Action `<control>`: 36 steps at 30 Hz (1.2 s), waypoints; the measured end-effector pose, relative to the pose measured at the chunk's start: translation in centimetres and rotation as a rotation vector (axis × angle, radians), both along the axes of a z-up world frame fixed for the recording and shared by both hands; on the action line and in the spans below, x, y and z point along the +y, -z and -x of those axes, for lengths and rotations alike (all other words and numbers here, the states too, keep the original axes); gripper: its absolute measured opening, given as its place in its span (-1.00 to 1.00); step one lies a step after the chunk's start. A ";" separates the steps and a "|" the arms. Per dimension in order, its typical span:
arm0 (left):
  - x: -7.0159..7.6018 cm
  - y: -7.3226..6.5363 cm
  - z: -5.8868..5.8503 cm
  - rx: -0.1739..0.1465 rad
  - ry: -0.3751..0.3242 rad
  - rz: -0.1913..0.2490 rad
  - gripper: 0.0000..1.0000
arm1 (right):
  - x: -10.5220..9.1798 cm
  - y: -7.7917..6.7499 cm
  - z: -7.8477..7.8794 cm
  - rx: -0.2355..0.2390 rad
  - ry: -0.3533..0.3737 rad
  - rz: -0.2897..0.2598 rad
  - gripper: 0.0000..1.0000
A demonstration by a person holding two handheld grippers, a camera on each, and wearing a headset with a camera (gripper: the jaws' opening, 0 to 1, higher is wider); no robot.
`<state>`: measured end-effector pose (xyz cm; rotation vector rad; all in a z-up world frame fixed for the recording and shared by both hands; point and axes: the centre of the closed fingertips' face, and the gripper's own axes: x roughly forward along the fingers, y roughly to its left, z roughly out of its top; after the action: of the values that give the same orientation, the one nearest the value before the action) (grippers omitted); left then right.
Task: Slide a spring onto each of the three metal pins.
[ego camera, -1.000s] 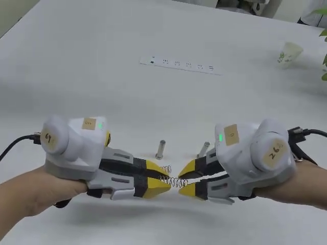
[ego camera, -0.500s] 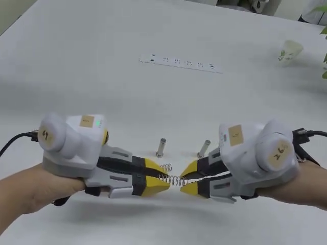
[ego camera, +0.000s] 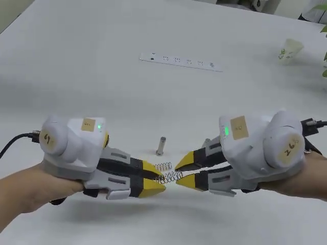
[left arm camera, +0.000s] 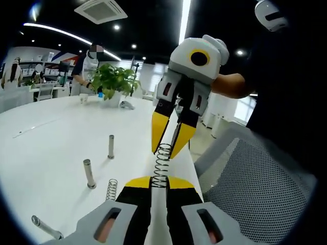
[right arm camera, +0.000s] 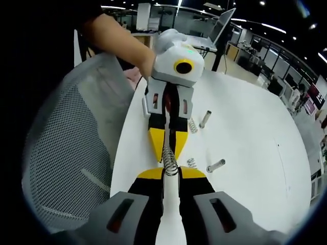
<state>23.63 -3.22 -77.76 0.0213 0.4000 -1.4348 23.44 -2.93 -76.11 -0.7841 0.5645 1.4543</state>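
Near the worktop's (ego camera: 102,92) front edge, the left gripper (ego camera: 157,179) and the right gripper (ego camera: 180,174) each pinch one end of the same spring (ego camera: 170,177).

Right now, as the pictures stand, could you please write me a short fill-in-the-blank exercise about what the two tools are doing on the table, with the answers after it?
1. The left tool and the right tool each clamp one end of the same ____.
2. The tips of both tools are coloured ____.
3. Behind the tools in the head view, one metal pin stands ____ on the table.
Missing words: spring; yellow; upright.
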 end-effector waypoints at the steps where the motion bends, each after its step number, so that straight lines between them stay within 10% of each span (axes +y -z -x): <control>1: 0.0 0.1 0.0 -0.002 0.000 -0.006 -0.96 | 0.2 -0.2 0.1 0.005 -0.001 -0.012 -0.85; 36: -0.3 -0.1 0.7 -0.017 0.026 -0.020 -0.95 | 3.3 -2.0 0.7 0.041 0.041 -0.222 -0.85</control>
<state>22.95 -3.55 -77.71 0.0551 0.4007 -1.4558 22.75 0.33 -74.11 -0.5663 0.4387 1.4685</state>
